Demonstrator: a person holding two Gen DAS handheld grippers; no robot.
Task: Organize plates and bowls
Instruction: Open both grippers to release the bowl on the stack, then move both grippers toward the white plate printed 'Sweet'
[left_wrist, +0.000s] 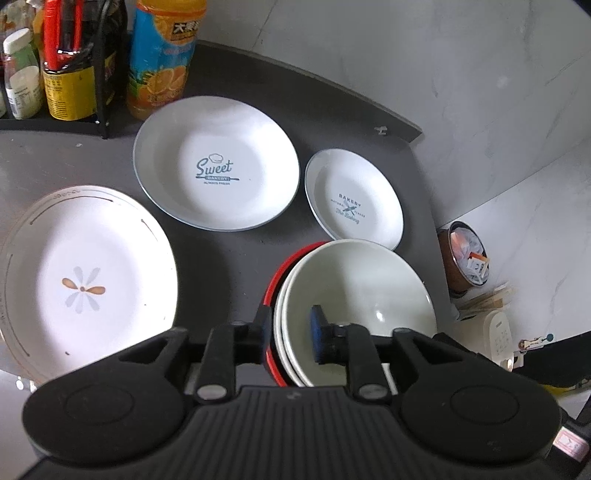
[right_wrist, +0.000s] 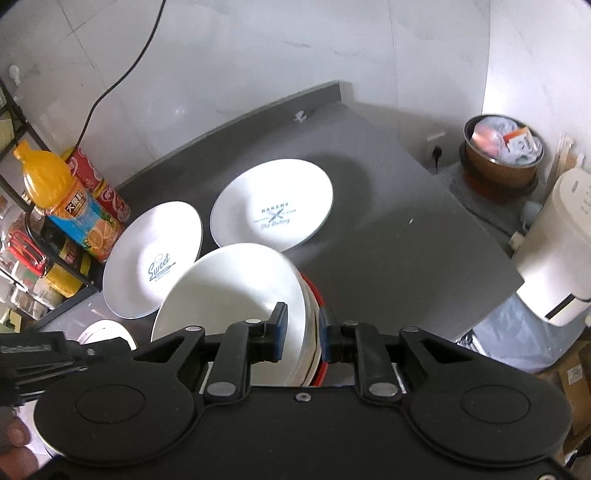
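A stack of white bowls (left_wrist: 362, 284) nested in a red bowl (left_wrist: 272, 286) is held from both sides over the dark counter (left_wrist: 221, 266). My left gripper (left_wrist: 292, 328) is shut on the stack's left rim, one finger outside the red bowl and one inside the top white bowl. My right gripper (right_wrist: 303, 334) is shut on the right rim of the bowl stack (right_wrist: 229, 288). Three plates lie flat: a "Sweet" plate (left_wrist: 216, 162), a smaller "Bakery" plate (left_wrist: 352, 197) and a flower plate (left_wrist: 83, 280). Whether the stack touches the counter is hidden.
An orange juice bottle (left_wrist: 162, 55) and a black rack of bottles (left_wrist: 55, 66) stand at the back left. Off the counter's right edge are a full waste bin (right_wrist: 502, 155) and a white appliance (right_wrist: 561, 251). Bare counter (right_wrist: 399, 240) lies right of the stack.
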